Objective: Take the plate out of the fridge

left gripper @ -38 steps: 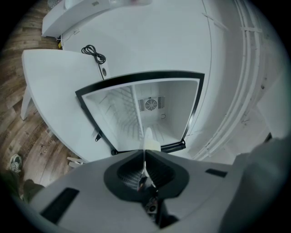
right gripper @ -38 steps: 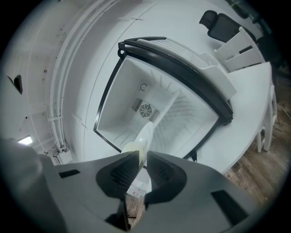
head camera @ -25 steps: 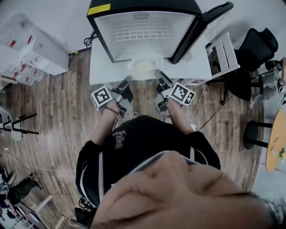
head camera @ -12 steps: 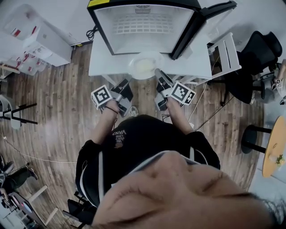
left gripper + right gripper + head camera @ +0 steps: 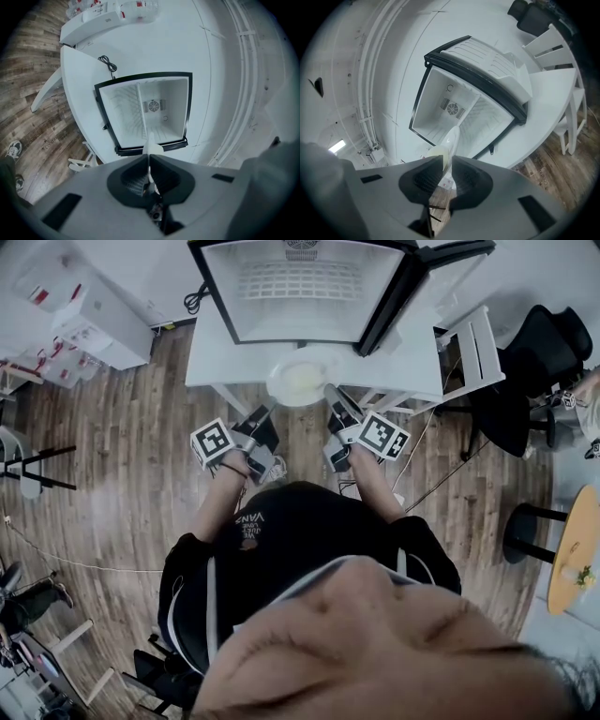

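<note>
Left gripper [image 5: 149, 158]: the jaws are drawn together on the thin rim of the plate [image 5: 151, 146], which is seen edge-on, rising from between the pads.

Right gripper [image 5: 446, 161]: the jaws are closed on the opposite rim of the same plate. The rim is pinched between the pads, and the pale dish runs forward from them.

The plate is thus carried level between the two sets of jaws, one at each side. It is held outside the fridge [image 5: 298, 296], just in front of its mouth. In the head view it is seen over the near edge of the white table [image 5: 412, 367] on which the fridge stands. Whether it touches the table cannot be told.

Straight ahead of both sets of jaws the fridge cabinet is seen open. A round fan grille [image 5: 153, 106] is noted on its back wall.

Ahead and to the right of the right jaws, the fridge door [image 5: 487, 58] is swung wide. Farther right a white chair [image 5: 473, 343] is set against the table, with a black office chair [image 5: 548, 334] beyond it.

Ahead and to the left of the left jaws, a black power cable [image 5: 108, 63] is coiled beside the fridge.

Below and around the table, a wooden floor [image 5: 122, 465] is seen.
</note>
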